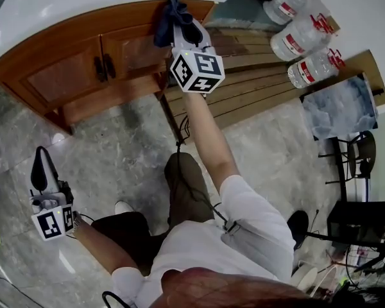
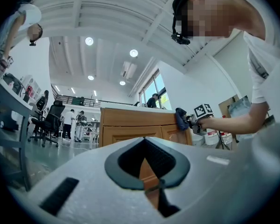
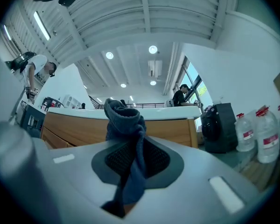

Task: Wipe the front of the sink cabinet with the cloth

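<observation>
Here, dark blue cloth clamped in right gripper, at upper right front of sink cabinet. Likely soft, light, limp; best pinched at a bunched fold. Left gripper closed, empty.

Dark blue cloth, bunched against wooden sink cabinet

- three big water jugs bunched up by the wall
- wooden plank decking right next to them
- grey marble-look floor
- plastic-wrapped bundle near the jugs
- black stool just beside that
- office chair and a few people way in the back
- round ceiling lights
</observation>
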The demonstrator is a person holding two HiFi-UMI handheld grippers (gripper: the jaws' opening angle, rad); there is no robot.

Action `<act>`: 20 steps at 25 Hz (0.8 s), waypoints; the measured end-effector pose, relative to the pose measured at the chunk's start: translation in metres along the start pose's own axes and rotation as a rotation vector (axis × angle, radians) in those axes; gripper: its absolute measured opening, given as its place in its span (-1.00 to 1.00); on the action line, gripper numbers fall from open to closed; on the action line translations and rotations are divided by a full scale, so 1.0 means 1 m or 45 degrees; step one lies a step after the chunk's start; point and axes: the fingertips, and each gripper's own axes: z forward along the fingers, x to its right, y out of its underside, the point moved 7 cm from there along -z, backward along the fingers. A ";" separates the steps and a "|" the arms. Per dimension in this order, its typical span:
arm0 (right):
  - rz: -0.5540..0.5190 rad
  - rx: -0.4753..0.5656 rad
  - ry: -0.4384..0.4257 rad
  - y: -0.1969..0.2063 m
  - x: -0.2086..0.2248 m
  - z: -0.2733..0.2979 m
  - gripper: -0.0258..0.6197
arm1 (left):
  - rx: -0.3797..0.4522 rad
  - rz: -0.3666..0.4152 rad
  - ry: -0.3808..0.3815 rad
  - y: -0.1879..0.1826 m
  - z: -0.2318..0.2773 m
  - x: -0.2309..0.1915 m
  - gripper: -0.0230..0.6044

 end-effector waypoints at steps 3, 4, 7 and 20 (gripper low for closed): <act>-0.015 -0.011 0.069 -0.002 0.025 -0.004 -0.74 | -0.014 0.008 0.006 -0.003 0.001 0.002 -0.92; -0.020 -0.013 0.090 -0.003 0.034 -0.005 -0.74 | -0.018 0.011 0.008 -0.004 0.001 0.004 -0.92; -0.037 -0.016 0.161 -0.006 0.057 -0.010 -0.74 | -0.030 0.018 0.015 -0.004 0.004 0.006 -0.92; -0.028 0.006 0.215 -0.005 0.073 -0.015 -0.82 | -0.068 0.055 0.016 0.000 0.001 0.007 -0.92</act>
